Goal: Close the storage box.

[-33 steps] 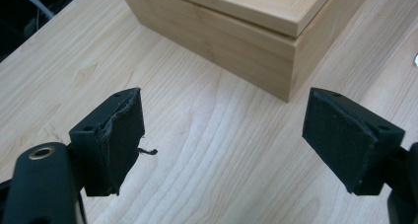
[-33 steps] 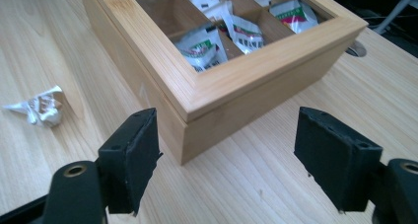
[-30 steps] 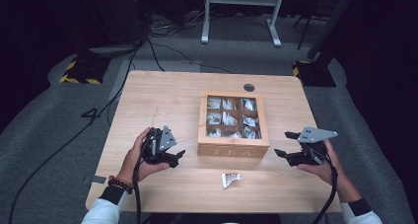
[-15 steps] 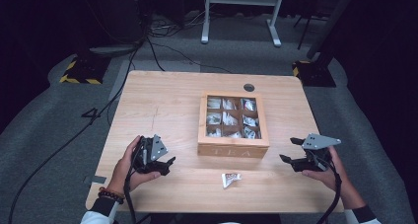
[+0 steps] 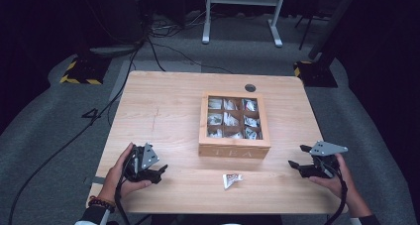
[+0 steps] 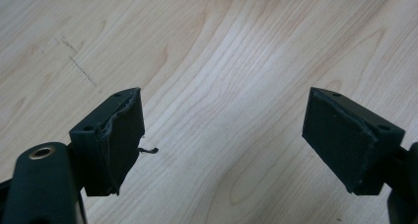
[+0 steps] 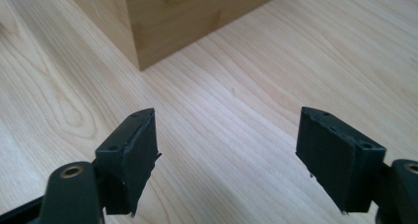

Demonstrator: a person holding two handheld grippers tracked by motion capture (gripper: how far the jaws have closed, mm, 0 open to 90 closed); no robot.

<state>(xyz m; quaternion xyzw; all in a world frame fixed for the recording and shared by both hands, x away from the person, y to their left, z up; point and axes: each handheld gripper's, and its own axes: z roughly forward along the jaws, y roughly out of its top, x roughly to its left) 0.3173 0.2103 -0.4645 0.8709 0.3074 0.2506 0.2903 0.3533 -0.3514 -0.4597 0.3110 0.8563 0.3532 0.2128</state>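
The left gripper (image 5: 159, 171) is sitting low over the near left part of the table (image 5: 163, 111), cradled in the person's left hand (image 5: 120, 174), with its grey plate on top and its cable trailing off the near edge. In the left gripper view its fingers (image 6: 114, 135) are standing wide apart with only bare wood grain between them; they are holding nothing, and contact with the table cannot be told. The pad on the nearer finger is showing a frayed edge. Toward the middle, a small crumpled tea packet (image 5: 231, 179) is lying loose on the table, just in front of the wooden tea box (image 5: 234, 150), apart from both grippers. The box is resting near the table centre, its compartments holding pale packets. At the right, the right gripper (image 5: 296, 156) is being held by the person's right hand (image 5: 337, 180) near the near right edge, pointing inward toward the box. In the right gripper view its fingers (image 7: 133, 147) are likewise spread wide and empty, with a corner of the box (image 7: 162, 17) showing beyond them, well clear of the pads.
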